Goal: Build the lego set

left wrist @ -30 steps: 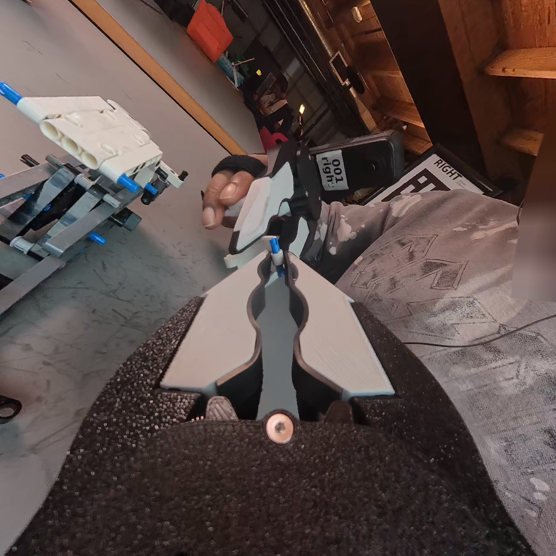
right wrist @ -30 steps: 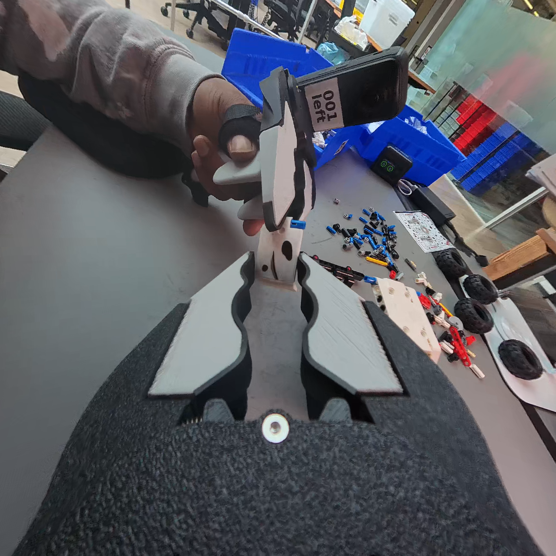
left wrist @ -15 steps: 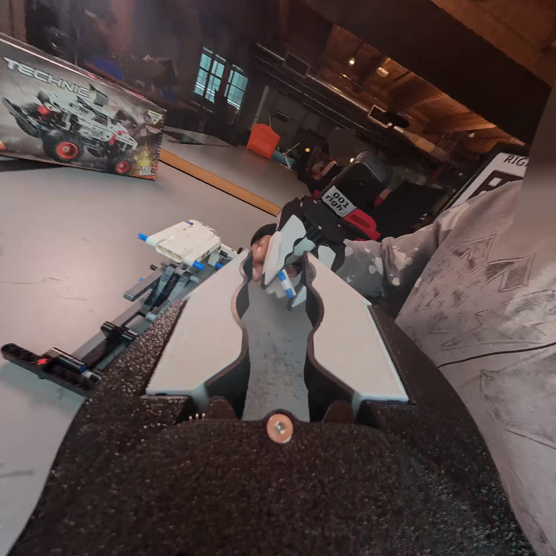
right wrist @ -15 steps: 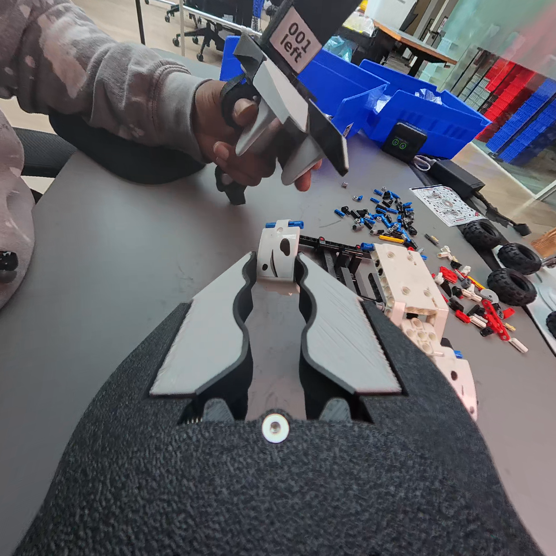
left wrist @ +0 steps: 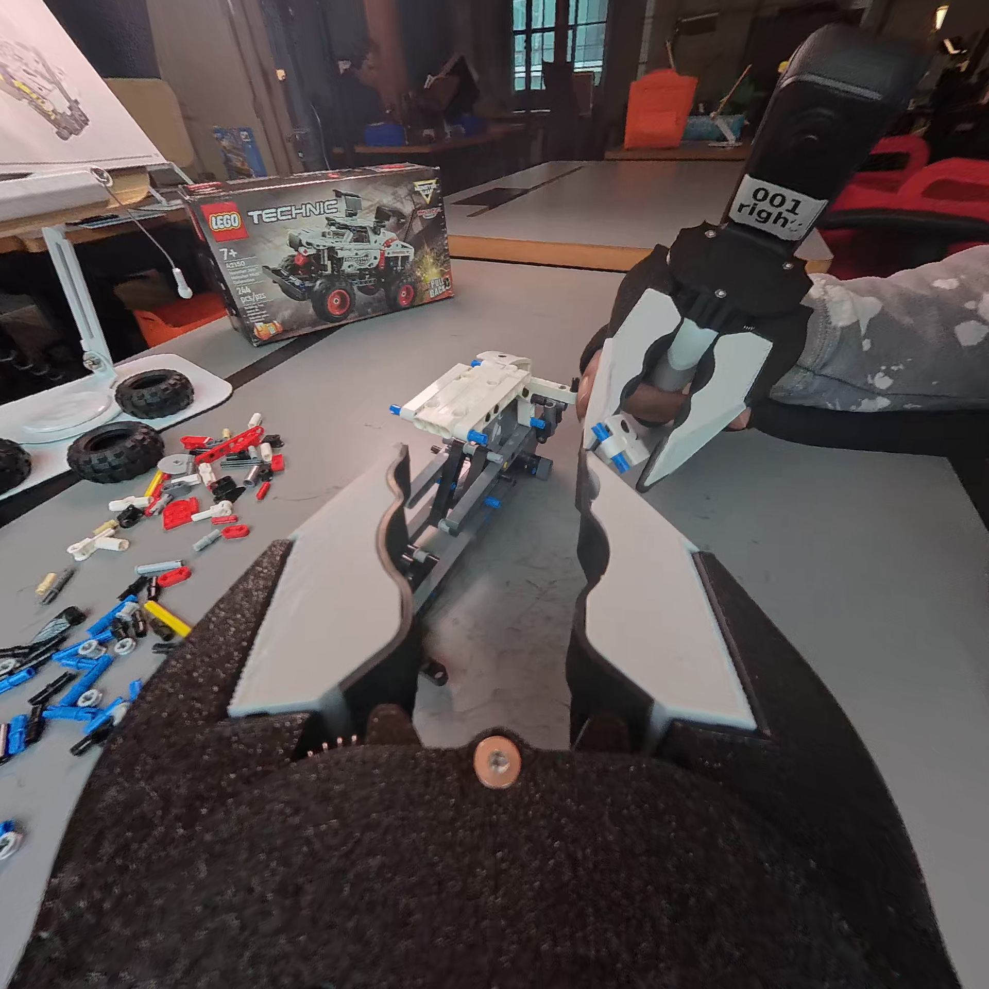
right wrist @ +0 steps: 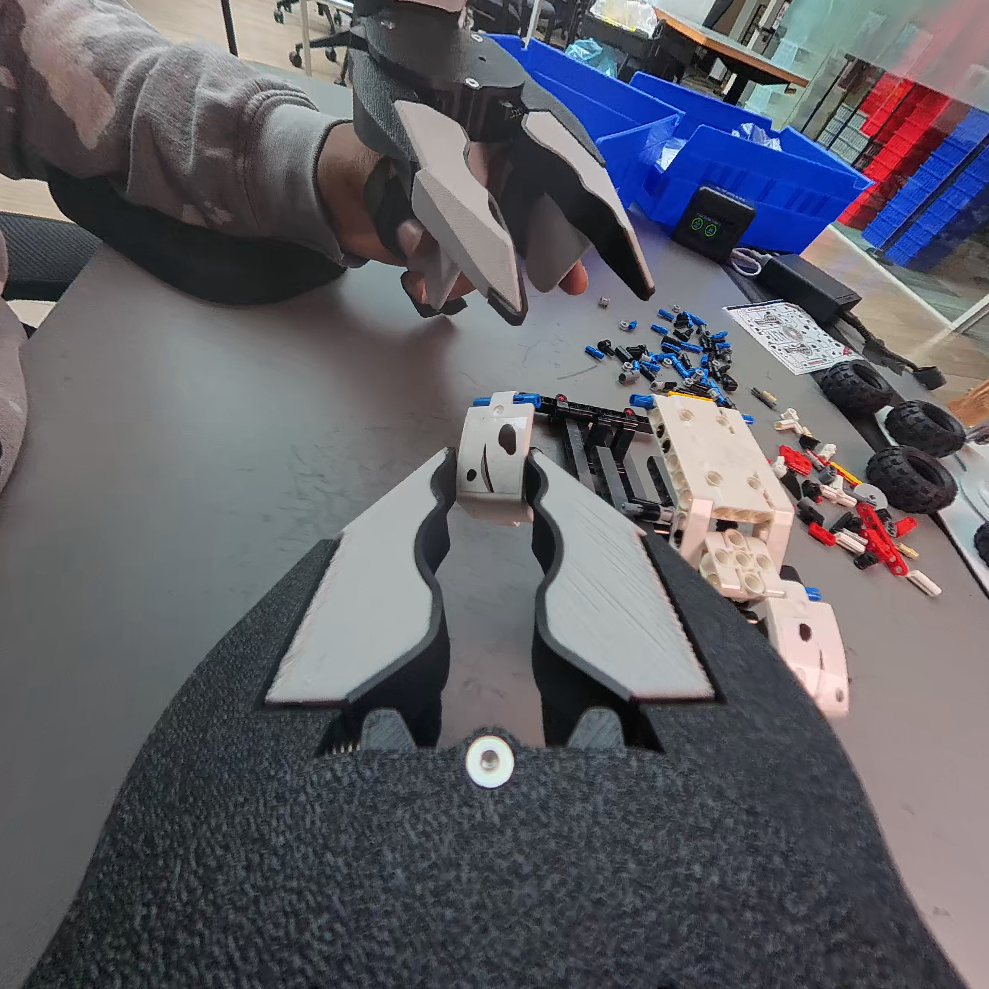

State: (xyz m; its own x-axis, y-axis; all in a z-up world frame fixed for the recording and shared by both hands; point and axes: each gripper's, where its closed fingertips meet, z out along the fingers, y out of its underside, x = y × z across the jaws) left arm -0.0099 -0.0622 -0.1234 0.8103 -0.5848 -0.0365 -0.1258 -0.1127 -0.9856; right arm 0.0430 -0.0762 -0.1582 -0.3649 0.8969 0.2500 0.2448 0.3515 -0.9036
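Holding the white panel (right wrist: 495, 460) pinched in our right hand-held gripper (right wrist: 489, 465), just beside the truck frame (right wrist: 615, 444) on the surface (right wrist: 214, 428), we should line its blue pegs up squarely while our empty, wide-open left hand-held gripper (left wrist: 489, 465) steadies the frame.

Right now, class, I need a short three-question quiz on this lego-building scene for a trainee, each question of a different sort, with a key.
1. True or false: the left gripper is clamped on a piece.
2. What does the right gripper hold? A) a knobbly black rubber tyre B) a curved white panel with blue pins C) a red beam
3. Fill in: the half-built white and grey lego chassis rests on the grey ____.

Key: 1 false, its jaws stand open and empty. 2 B. 3 table.
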